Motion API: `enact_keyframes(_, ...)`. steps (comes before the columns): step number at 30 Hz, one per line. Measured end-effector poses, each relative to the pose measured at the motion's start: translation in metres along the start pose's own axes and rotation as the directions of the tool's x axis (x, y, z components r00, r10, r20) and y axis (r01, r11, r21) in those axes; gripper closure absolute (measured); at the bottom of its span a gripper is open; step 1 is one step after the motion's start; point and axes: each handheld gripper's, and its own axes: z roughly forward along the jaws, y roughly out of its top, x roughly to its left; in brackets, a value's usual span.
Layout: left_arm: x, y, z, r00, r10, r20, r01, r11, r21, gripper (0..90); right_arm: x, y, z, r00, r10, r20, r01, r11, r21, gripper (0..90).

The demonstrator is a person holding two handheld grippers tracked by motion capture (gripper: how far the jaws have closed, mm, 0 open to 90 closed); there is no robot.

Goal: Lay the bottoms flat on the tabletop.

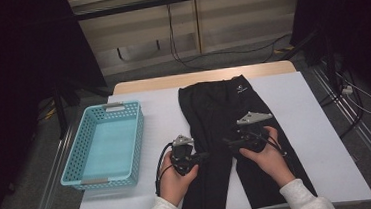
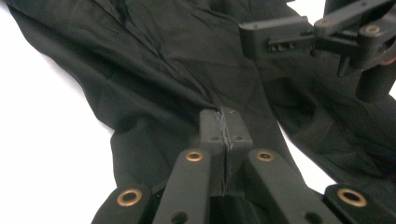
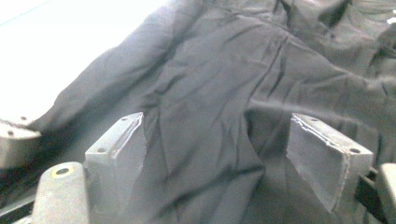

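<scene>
White table (image 1: pixel 320 124) — basket (image 1: pixel 104 143) left; left gripper (image 1: pixel 198 158) closed, right gripper (image 1: pixel 229 142) wide, over trousers (image 1: pixel 219 112).

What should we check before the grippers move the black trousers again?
1. Left gripper shut: ok, jaws pressed together.
2. Cloth caught in the left gripper: cannot tell.
3. Right gripper open over the trousers: ok, cloth lies between the jaws, not pinched.
4. Trousers lying on the table: ok, legs point toward the person.
5. Blue basket free of anything inside: ok.
</scene>
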Motion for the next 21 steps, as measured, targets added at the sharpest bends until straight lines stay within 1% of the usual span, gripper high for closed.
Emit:
enact_keyframes(3,0.001,0.000,-0.001,1.0000,-0.008,0.002,0.008,1.0000,-0.004,89.5,0.002,0.007,0.005,0.9999,-0.007,-0.008,0.007,1.000,-0.007,20.2)
enact_keyframes(5,0.001,0.000,-0.001,1.0000,-0.007,0.003,0.007,0.9999,-0.008,89.5,0.004,0.011,0.009,0.9998,-0.001,-0.021,0.000,1.000,-0.011,22.3)
enact_keyframes(6,0.002,0.000,-0.002,1.0000,-0.007,0.003,0.007,0.9999,-0.010,89.5,0.004,0.013,0.012,0.9998,0.004,-0.021,-0.004,1.000,-0.008,21.9)
enact_keyframes(10,0.003,0.000,-0.001,0.9999,-0.010,0.005,0.011,0.9999,-0.009,89.5,0.007,0.022,0.022,0.9984,0.025,-0.052,-0.025,1.000,-0.016,22.9)
enact_keyframes(12,0.004,-0.001,-0.001,0.9999,-0.012,0.005,0.012,0.9999,-0.010,89.4,0.008,0.025,0.025,0.9984,0.024,-0.050,-0.025,1.000,-0.014,23.2)
enact_keyframes(13,0.005,-0.001,-0.001,0.9998,-0.017,0.007,0.017,0.9998,-0.010,89.5,0.010,0.028,0.031,0.9981,0.022,-0.057,-0.022,1.000,-0.004,25.3)
enact_keyframes(14,0.005,-0.001,-0.001,0.9998,-0.017,0.007,0.017,0.9998,-0.010,89.5,0.010,0.028,0.031,0.9981,0.022,-0.057,-0.022,1.000,-0.004,25.3)
enact_keyframes(15,0.004,-0.001,-0.001,0.9999,-0.014,0.007,0.014,0.9998,-0.013,89.5,0.013,0.031,0.038,0.9977,0.022,-0.065,-0.021,1.000,0.007,25.6)
enact_keyframes(16,0.004,-0.001,-0.001,0.9999,-0.014,0.007,0.014,0.9998,-0.013,89.5,0.013,0.031,0.038,0.9977,0.022,-0.065,-0.021,1.000,0.007,25.6)
enact_keyframes(17,0.004,-0.001,-0.001,0.9999,-0.013,0.007,0.013,0.9998,-0.014,89.5,0.015,0.033,0.042,0.9976,0.014,-0.067,-0.013,1.000,0.015,26.1)
enact_keyframes(18,0.003,-0.001,-0.002,0.9999,-0.011,0.005,0.011,0.9997,-0.022,89.4,0.019,0.035,0.049,0.9971,0.011,-0.075,-0.009,0.999,0.031,26.3)
enact_keyframes(20,0.003,-0.001,-0.002,1.0000,-0.007,0.007,0.008,0.9997,-0.021,89.4,0.021,0.037,0.052,0.9971,0.011,-0.076,-0.009,1.000,0.028,27.2)
enact_keyframes(21,0.002,-0.001,-0.002,1.0000,-0.005,0.008,0.005,0.9997,-0.025,89.4,0.024,0.040,0.058,0.9970,0.007,-0.077,-0.004,0.999,0.035,29.5)
